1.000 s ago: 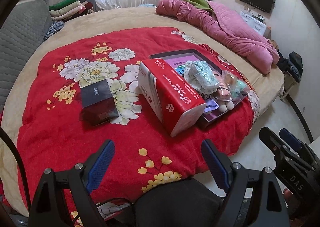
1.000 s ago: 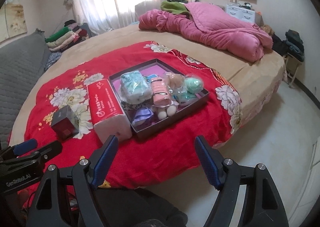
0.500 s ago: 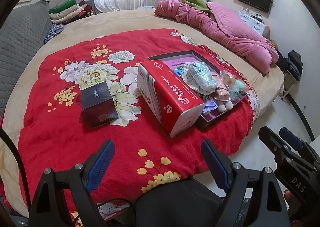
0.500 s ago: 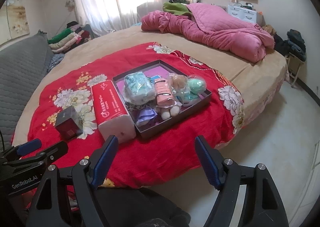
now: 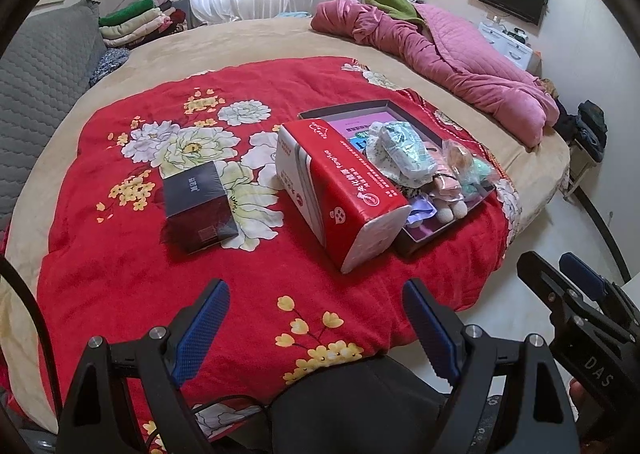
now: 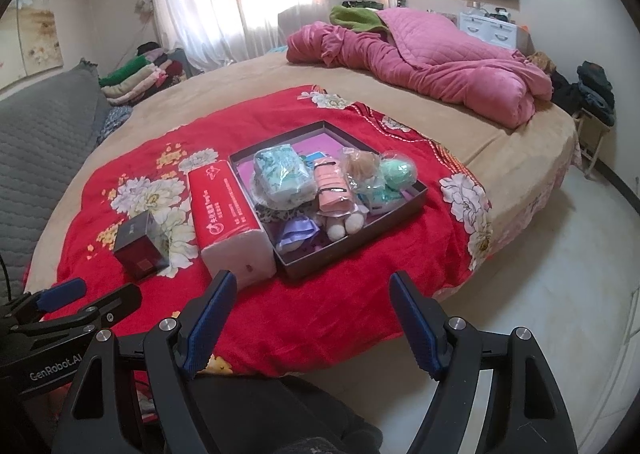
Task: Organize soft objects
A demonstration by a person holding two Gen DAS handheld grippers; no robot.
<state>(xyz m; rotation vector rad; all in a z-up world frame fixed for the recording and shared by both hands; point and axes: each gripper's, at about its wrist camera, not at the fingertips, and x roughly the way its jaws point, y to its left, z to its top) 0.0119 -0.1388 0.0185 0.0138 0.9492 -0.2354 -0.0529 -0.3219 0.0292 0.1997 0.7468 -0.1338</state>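
Observation:
A dark shallow tray lies on the red floral blanket and holds several soft items: a teal wrapped bundle, a pink doll, a mint plush ball and a purple cloth. A red tissue pack lies against the tray's left side; it also shows in the left wrist view. My left gripper is open and empty, back from the bed's near edge. My right gripper is open and empty, also short of the tray.
A dark box lies on the blanket left of the tissue pack. A pink quilt is bunched at the far side of the round bed. Folded clothes are stacked by the window. Bare floor lies to the right.
Both grippers have drawn back slightly and shifted, so the tray and tissue pack sit a little further away. Nothing on the bed has moved.

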